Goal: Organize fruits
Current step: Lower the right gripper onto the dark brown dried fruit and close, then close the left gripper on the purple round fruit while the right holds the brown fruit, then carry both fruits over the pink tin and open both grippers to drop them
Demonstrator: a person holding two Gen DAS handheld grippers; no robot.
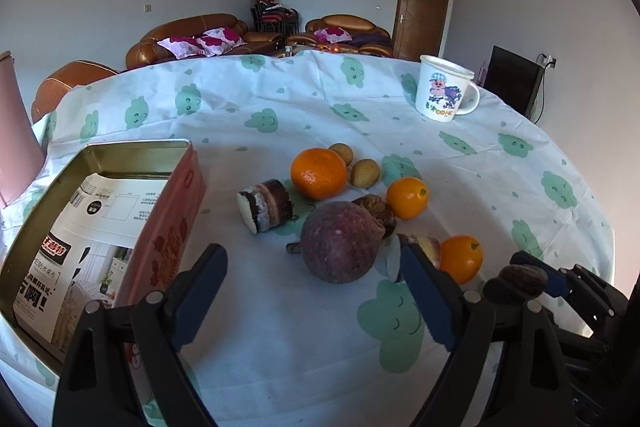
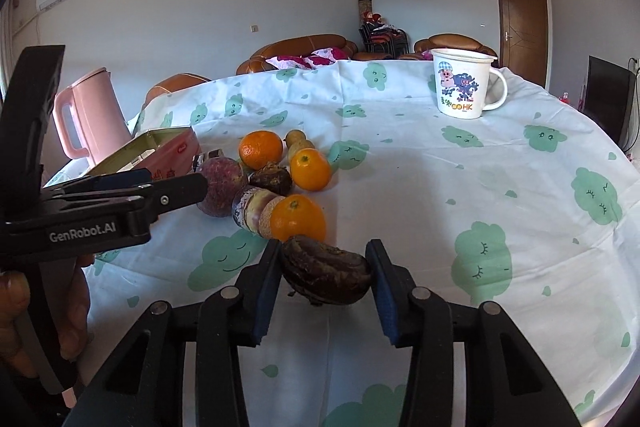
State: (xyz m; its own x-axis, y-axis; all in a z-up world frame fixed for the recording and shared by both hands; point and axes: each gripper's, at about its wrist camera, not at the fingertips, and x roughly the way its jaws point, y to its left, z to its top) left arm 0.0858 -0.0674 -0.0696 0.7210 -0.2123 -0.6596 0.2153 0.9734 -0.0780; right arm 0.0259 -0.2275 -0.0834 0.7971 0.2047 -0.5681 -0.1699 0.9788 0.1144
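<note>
A dark, wrinkled, shrivelled fruit (image 2: 326, 273) sits on the cloud-printed white tablecloth (image 2: 420, 167), pinched between the blue pads of the right gripper (image 2: 325, 277). Just beyond it lie glossy round oranges (image 2: 298, 219) and a big dull purple round fruit (image 1: 340, 242). The left gripper (image 1: 316, 279) hangs with jaws spread, empty, beside an open pink metal tin (image 1: 168, 223)

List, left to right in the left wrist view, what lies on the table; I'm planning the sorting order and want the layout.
Open tin box → banded cut piece → big orange → purple round fruit → small orange → nearer small orange → dark wrinkled fruit → cartoon mug.
</note>
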